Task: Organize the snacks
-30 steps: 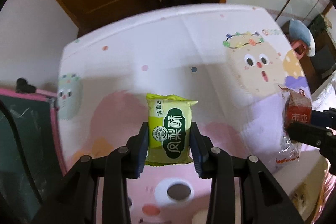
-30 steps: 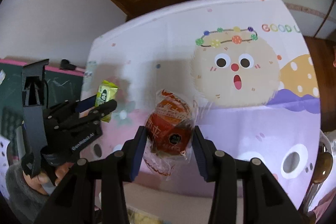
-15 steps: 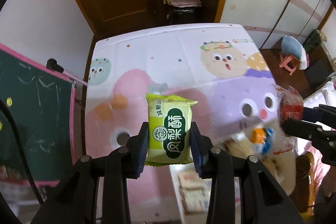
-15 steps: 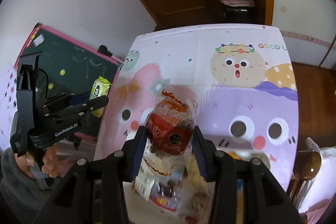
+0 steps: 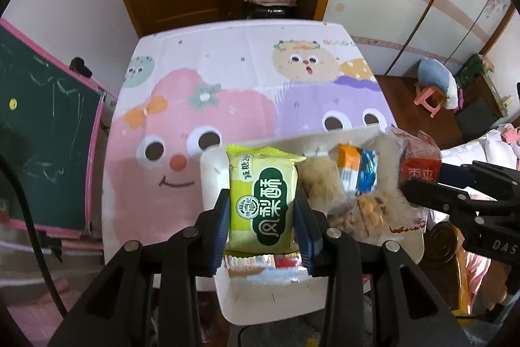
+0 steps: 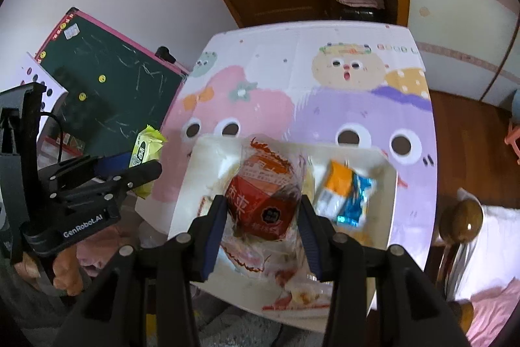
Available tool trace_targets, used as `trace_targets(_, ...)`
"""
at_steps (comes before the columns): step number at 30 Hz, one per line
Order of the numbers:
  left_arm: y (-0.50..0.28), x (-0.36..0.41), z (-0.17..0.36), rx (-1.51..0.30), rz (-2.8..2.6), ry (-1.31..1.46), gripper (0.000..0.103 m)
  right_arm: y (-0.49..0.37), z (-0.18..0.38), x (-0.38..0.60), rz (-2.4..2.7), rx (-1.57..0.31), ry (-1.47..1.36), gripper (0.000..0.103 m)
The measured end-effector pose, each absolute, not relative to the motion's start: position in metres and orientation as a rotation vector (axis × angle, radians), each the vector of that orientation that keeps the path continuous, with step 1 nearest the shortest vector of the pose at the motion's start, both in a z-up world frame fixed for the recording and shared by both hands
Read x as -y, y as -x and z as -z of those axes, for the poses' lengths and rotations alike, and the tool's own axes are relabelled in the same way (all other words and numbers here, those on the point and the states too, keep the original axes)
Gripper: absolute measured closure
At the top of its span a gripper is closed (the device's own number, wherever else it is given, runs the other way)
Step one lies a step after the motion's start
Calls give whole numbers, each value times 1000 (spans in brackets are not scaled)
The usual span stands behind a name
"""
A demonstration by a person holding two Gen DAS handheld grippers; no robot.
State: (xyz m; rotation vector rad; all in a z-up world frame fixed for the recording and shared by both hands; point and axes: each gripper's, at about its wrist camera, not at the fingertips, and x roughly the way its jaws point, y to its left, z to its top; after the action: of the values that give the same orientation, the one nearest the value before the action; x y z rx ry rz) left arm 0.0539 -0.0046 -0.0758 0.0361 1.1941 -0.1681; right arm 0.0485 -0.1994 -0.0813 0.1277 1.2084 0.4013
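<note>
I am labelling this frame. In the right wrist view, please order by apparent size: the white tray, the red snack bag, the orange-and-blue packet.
1. white tray
2. red snack bag, though nearness to the camera enlarges it
3. orange-and-blue packet

Black left claw [image 5: 262, 228], blue pads, silver screws, "GenRobot.AI" lettering

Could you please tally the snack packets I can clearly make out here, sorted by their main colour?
Green packet, held in the left gripper: 1
Red packet, held in the right gripper: 1
Orange and blue packet, lying in the white tray: 1
Total: 3. Other wrappers in the tray are too blurred to count.
</note>
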Motion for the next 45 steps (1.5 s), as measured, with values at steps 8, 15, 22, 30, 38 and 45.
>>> trace_targets(8, -30, 10, 88, -1200, 147, -25, 67, -23, 88, 195, -384, -1220, -107, 59)
trace_targets(15, -24, 12, 94, -1201, 144, -20, 67, -15, 87, 188, -359, -1193, -56, 59)
trace_targets(22, -25, 9, 97, -1200, 134, -8, 67, -14, 92, 183, -341, -1200, -46, 58)
trace_targets(30, -22, 2, 94, -1152, 110, 15, 15, -15, 96, 180, -312, -1207, -50, 58)
trace_targets(38, -20, -8, 90, -1123, 113, 71, 7, -13, 105, 184, -267, -1218, -92, 57)
trace_targets(45, -13, -11, 86, -1107, 99, 66, 1, -9, 102, 186, -224, -1179, -111, 39)
